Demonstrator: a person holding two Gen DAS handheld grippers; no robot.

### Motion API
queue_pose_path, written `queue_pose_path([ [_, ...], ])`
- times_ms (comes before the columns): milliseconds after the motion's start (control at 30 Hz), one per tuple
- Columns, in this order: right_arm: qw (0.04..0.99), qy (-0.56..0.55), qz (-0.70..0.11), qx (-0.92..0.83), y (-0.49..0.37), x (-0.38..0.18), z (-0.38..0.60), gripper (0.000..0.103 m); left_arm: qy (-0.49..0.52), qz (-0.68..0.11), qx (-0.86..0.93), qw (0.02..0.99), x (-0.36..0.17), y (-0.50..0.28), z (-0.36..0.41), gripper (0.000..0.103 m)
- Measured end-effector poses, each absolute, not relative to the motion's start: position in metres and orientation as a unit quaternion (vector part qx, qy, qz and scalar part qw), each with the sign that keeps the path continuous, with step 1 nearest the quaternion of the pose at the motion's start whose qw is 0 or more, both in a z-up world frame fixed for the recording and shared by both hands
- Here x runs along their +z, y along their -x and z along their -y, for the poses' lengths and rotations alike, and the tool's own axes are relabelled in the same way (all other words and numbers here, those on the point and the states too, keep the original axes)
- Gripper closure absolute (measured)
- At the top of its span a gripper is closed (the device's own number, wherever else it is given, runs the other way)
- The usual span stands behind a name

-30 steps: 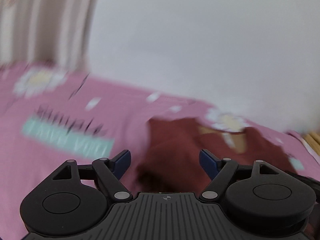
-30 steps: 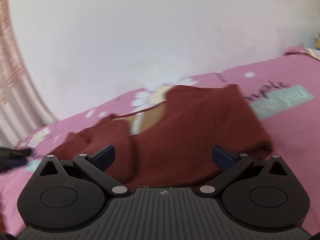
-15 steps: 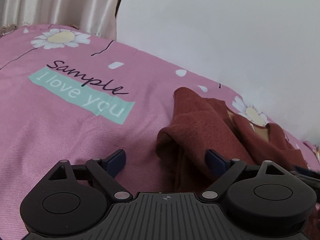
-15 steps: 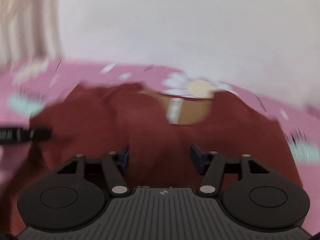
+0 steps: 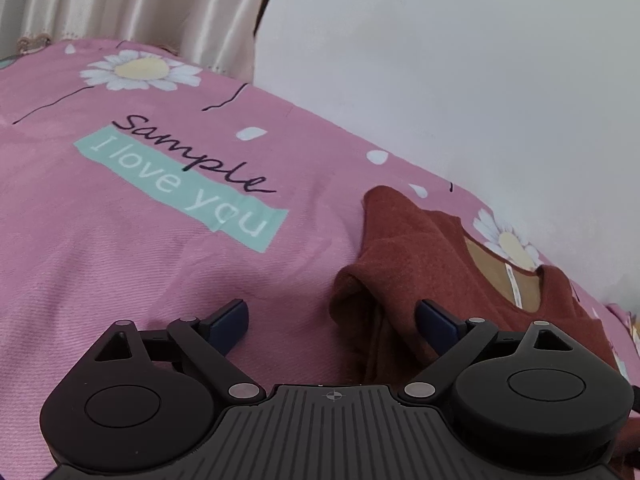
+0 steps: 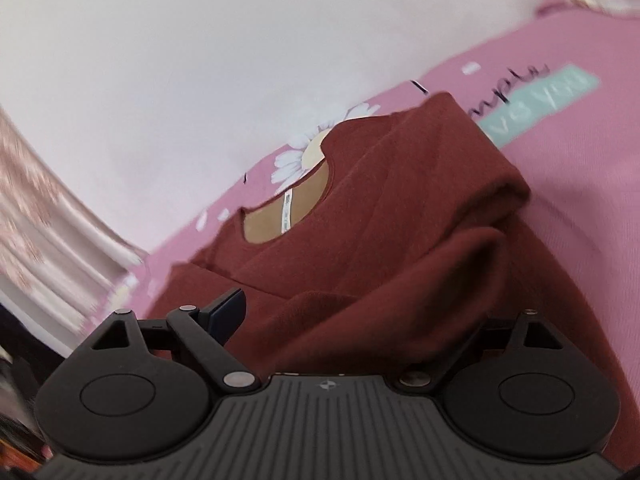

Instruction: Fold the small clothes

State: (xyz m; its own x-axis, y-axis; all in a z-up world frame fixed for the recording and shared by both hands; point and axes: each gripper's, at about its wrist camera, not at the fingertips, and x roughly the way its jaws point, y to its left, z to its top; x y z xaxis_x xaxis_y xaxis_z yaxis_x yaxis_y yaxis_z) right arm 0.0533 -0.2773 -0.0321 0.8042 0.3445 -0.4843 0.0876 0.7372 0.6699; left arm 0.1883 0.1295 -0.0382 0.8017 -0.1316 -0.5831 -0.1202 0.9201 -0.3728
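We worked over a pink bedsheet that filled the ground ahead of both tools, with a white wall beyond it and a curtain off to the far left of the left one. On the sheet lay the sweater, dark red, partly folded, neck opening and label facing up. It sat ahead and to the right of the left hand-held gripper, whose jaws stood wide apart and held nothing; its right finger rested against the rolled edge of the cloth, the left one over bare sheet. The right hand-held gripper had the sweater bunched directly in front of it. Its left finger showed clear of the cloth, but a fold hid the right one, so we could not tell whether it had any hold. We judged the knit soft, light and limp, likely to sag and slide on itself. A pinch at the thick folded edge or a hem looked safest to us.
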Motion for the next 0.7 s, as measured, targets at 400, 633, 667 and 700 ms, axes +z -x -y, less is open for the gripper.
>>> queue_pose_path([
  [400, 0.894, -0.24, -0.378, 0.03, -0.043, -0.02, 0.259, 0.092, 0.2, -0.315, -0.003, 0.928, -0.039, -0.188, -0.131, 0.0],
  [633, 0.959, -0.11, -0.231, 0.124, -0.051, 0.074, 0.224, 0.094, 0.212, -0.306, 0.011, 0.928, -0.038, -0.185, -0.136, 0.0],
  [667, 0.964, -0.116, -0.186, 0.147, -0.05, 0.09, 0.231, 0.094, 0.214, -0.305, 0.014, 0.928, -0.038, -0.185, -0.137, 0.0],
  [700, 0.966, -0.127, -0.148, 0.169, -0.049, 0.098, 0.239, 0.094, 0.216, -0.302, 0.018, 0.928, -0.038, -0.184, -0.138, 0.0],
])
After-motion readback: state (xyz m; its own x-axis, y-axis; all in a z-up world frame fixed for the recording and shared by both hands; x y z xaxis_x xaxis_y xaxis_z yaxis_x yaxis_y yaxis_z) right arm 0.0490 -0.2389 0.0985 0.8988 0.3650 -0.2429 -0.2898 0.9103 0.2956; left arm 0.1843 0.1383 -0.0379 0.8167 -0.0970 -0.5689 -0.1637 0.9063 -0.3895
